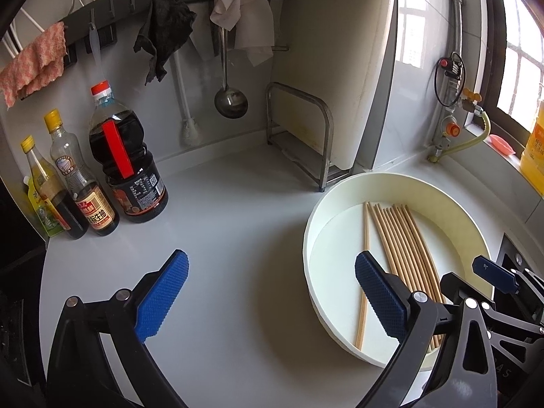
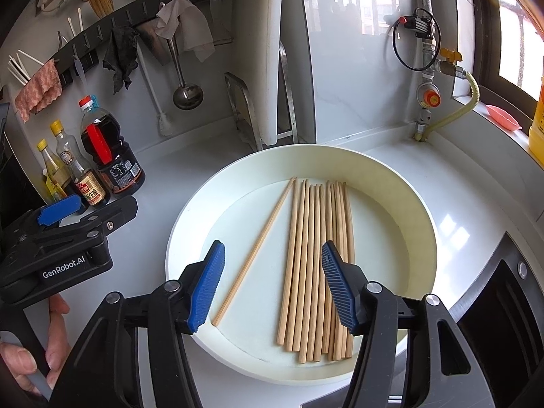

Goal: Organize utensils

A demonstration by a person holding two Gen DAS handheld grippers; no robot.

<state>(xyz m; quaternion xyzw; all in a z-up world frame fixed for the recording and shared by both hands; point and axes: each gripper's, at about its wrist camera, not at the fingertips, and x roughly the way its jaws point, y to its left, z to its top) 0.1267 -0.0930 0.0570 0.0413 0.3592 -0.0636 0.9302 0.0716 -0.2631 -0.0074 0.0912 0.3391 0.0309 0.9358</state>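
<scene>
A round white tray (image 2: 418, 210) sits on the grey counter. Several wooden chopsticks (image 2: 316, 265) lie side by side in it, and one single chopstick (image 2: 255, 251) lies slanted to their left. My right gripper (image 2: 273, 284) hovers open over the tray's near side, its blue pads touching nothing; the chopsticks lie below and between them. My left gripper (image 1: 272, 289) is open over bare counter left of the tray (image 1: 340, 200), with nothing between its fingers. A hand (image 2: 51, 340) holds the left gripper's handle.
Three sauce bottles (image 1: 129, 170) stand at the back left. A metal rack (image 1: 306, 136) with a white board (image 1: 340, 68) is behind the tray. A ladle (image 1: 231, 102) and cloths hang on the wall rail. The black hob (image 2: 493, 306) lies right of the tray.
</scene>
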